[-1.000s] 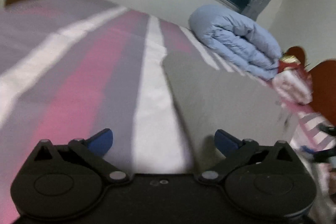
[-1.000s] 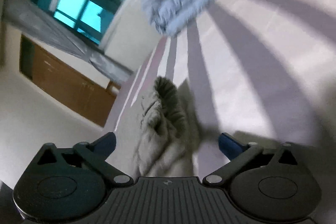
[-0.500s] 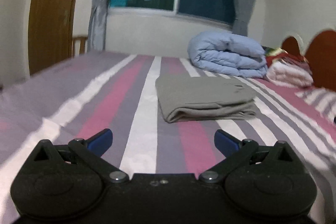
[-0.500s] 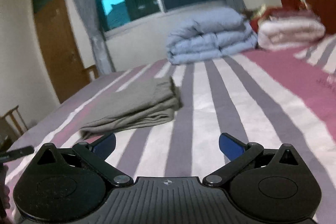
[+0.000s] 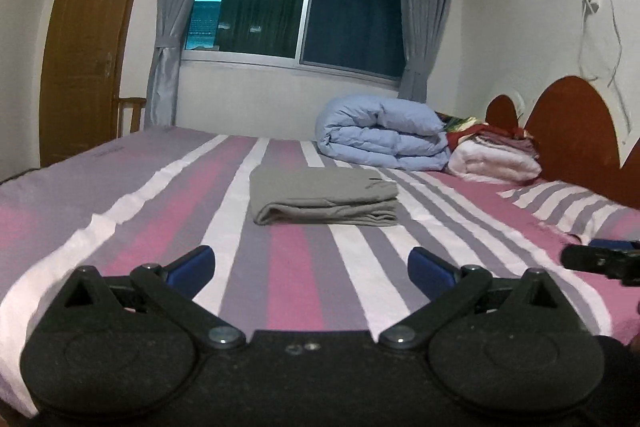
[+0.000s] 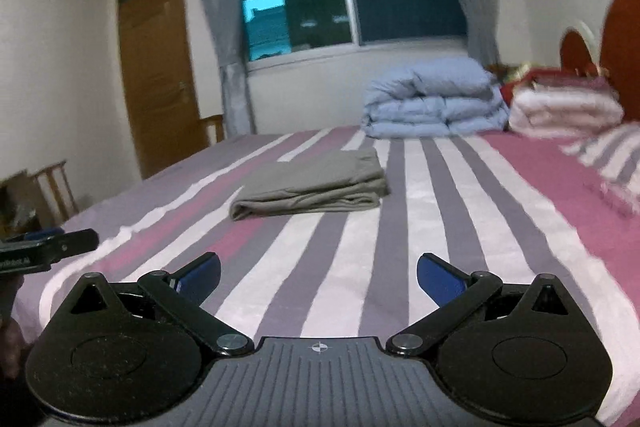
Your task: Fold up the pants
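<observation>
The grey pants lie folded in a flat rectangular stack on the striped bed; they also show in the right wrist view. My left gripper is open and empty, well back from the pants near the bed's front edge. My right gripper is open and empty, also well back from the pants. The right gripper's tip shows at the right edge of the left wrist view; the left gripper shows at the left edge of the right wrist view.
A folded light-blue duvet and a stack of white and red blankets lie at the far side by the red-brown headboard. A striped pillow lies at right. Wooden door, window and curtains behind.
Both grippers have pulled back from the pants and levelled out. A second ago they were close over the cloth; now the folded stack lies alone farther ahead.
</observation>
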Tool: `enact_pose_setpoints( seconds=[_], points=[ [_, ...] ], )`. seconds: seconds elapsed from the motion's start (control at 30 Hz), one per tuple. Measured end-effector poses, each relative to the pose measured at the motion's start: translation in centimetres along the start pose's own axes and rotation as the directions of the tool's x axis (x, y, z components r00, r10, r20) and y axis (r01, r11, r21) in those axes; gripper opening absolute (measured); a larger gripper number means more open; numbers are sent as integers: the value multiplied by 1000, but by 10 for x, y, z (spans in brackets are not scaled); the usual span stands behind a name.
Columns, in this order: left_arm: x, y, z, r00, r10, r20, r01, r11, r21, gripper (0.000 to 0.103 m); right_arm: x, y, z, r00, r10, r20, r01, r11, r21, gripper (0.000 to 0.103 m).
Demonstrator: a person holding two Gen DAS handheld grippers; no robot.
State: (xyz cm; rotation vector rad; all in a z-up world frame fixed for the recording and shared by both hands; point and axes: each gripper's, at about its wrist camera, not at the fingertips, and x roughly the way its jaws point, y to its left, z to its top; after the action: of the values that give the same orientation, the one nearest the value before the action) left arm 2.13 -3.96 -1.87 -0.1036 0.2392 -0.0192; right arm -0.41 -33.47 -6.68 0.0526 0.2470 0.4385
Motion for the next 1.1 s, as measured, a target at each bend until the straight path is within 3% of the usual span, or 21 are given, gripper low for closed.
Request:
enact_pose_setpoints(
  seconds=[0.1,0.23,0.47,1.1],
  points=[
    [-8,-6,-5,1000,-17,17,17,1000,-13,97,-1,8,-7,1000,8,24,-7,999,-39,103],
    [0,-16,-14,1000,-9,-12,10,998,66,97,12,5,-9,1000,-2,18,2,1000,-19,103],
    [4,-25,-18,1000,-18,-13,19,995,103,97,22,2,-12,1000,-20,12,20,1000,-2,103],
    [2,-23,-19,1000,-20,-2,21,995,95,97,23,-2,-15,1000,-21,9,21,1000,-8,103]
  ],
)
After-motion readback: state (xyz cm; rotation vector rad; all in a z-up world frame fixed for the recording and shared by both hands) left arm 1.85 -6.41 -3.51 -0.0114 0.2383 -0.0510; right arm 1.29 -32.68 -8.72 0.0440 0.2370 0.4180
